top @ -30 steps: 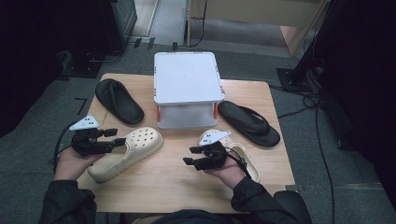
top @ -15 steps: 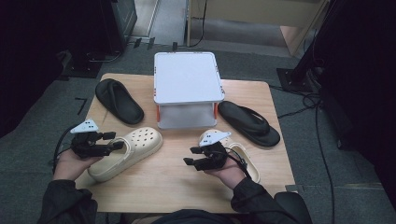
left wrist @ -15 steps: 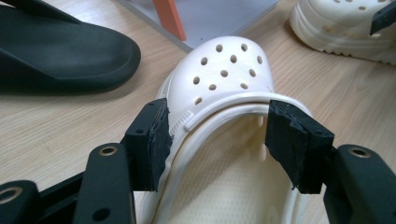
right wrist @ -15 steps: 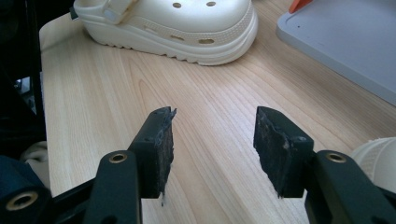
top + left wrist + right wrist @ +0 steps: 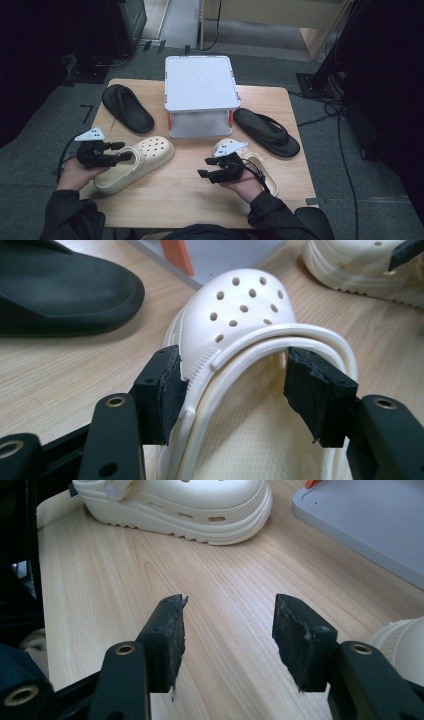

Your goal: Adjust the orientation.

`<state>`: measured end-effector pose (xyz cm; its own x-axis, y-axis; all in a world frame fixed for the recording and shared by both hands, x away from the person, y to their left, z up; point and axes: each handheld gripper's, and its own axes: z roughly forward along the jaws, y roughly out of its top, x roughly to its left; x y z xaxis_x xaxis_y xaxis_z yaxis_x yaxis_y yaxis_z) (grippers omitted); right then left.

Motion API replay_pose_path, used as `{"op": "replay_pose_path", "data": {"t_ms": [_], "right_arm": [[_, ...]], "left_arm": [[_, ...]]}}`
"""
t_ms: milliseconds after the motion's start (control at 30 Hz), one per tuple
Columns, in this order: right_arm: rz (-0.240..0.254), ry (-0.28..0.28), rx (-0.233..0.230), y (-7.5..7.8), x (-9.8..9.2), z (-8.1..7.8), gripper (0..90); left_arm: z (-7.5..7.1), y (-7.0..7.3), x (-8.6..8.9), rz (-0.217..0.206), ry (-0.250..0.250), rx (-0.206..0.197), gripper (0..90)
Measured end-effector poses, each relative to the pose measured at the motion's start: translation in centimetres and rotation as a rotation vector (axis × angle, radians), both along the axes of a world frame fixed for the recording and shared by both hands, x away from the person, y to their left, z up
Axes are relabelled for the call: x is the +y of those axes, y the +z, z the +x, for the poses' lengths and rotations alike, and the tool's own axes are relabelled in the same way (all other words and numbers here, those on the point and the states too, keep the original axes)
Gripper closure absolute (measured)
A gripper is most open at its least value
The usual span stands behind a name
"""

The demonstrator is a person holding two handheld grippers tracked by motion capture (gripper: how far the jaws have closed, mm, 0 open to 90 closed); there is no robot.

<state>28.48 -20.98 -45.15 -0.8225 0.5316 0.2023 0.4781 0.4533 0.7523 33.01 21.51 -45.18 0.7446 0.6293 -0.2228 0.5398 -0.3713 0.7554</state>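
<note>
High view: wooden table (image 5: 190, 200), grey carpet (image 5: 380, 200).

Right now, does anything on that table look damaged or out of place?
The black pads on the right gripper look chewed and ragged at their edges. The shoes lie scattered: the two cream clogs and two black flip-flops sit apart, not paired.

the left gripper (image 5: 119, 151) lies low and nearly level, held in the person's left hand (image 5: 75, 172), its jaws spread wide and pointing away to the person's right. in the left gripper view its pads (image 5: 170, 390) stand far apart. the right gripper (image 5: 204, 171) sits in the right hand (image 5: 245, 182), jaws wide and aimed towards the other gripper, with bare space between its pads (image 5: 172, 640). both forearms come in dark sleeves.
</note>
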Motion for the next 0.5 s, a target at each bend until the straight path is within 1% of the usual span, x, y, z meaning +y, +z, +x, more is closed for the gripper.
{"op": "replay_pose_path", "data": {"t_ms": [33, 67, 100, 167, 200, 233, 267, 367, 400, 500], "right_arm": [[0.002, -0.003, -0.001, 0.0, -0.1, 0.0, 47.1], [0.002, -0.004, 0.000, 0.0, -0.1, 0.0, 47.0], [0.003, -0.005, 0.001, 0.0, -0.1, 0.0, 47.0], [0.003, -0.012, 0.005, 0.0, -0.2, 0.0, 47.0], [0.003, -0.008, 0.002, 0.0, -0.2, 0.0, 47.0], [0.002, -0.008, 0.001, 0.0, -0.2, 0.0, 47.1], [0.001, -0.009, 0.003, 0.0, -0.2, 0.0, 47.0], [-0.001, -0.007, 0.001, -0.1, -0.1, 0.1, 47.0], [-0.005, -0.007, 0.003, -0.2, 0.0, 0.0, 47.0], [-0.007, -0.004, 0.002, -0.2, 0.1, 0.0, 47.0]], "left_arm": [[0.0, 0.0, 0.0, 0.000, 0.000, 0.000, 40.3], [0.1, -0.2, 0.0, 0.029, 0.014, 0.012, 42.0], [0.2, -0.5, -0.1, 0.042, 0.019, 0.032, 42.1], [0.3, -0.7, -0.2, 0.050, 0.020, 0.039, 42.2], [0.6, -0.9, -0.5, 0.058, 0.024, 0.058, 43.3], [0.6, -0.9, -0.5, 0.058, 0.024, 0.058, 44.5], [0.8, -1.1, -0.9, 0.072, 0.029, 0.053, 45.9], [1.0, -1.1, -1.1, 0.070, 0.042, 0.046, 52.4], [1.2, -1.2, -0.9, 0.059, 0.055, 0.046, 54.1], [1.2, -1.2, -0.8, 0.059, 0.056, 0.036, 59.0]]}}
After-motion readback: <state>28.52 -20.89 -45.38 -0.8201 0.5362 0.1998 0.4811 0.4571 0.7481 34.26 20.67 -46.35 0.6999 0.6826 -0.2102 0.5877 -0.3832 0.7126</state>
